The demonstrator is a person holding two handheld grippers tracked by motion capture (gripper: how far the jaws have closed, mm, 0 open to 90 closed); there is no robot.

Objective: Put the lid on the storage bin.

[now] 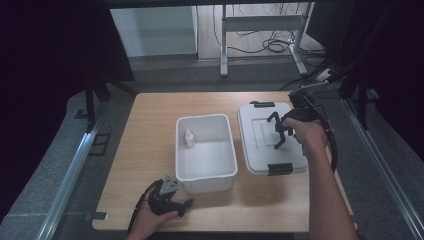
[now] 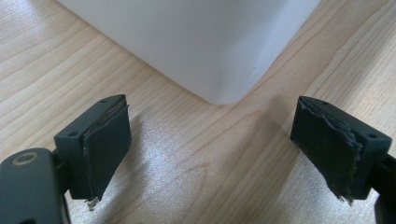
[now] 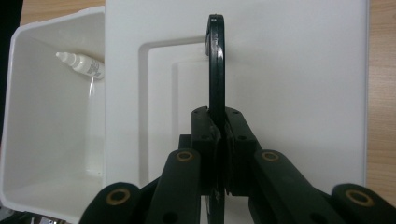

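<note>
A white open bin [image 1: 205, 118] stands mid-table with a small white dropper bottle [image 1: 189, 138] lying inside at its left wall. To its right lies the white lid [image 1: 260, 150] with black latches. My right gripper [image 1: 278, 132] hovers over the lid. In the right gripper view this gripper [image 3: 219, 126] is shut on a thin black round-edged piece [image 3: 215, 60], seen edge-on above the lid [image 3: 289, 70]; the bin [image 3: 46, 140] and bottle [image 3: 81, 64] lie left. My left gripper [image 1: 187, 203] rests low by the bin's near-left corner, and it [image 2: 212, 149] stands open before that corner [image 2: 201, 46].
The lid carries a black latch at its far edge [image 1: 262, 104] and another at its near edge [image 1: 280, 169]. Bare wooden tabletop [image 1: 150, 125] spreads left of the bin and along the front. A metal desk frame [image 1: 225, 45] and cables stand on the floor beyond.
</note>
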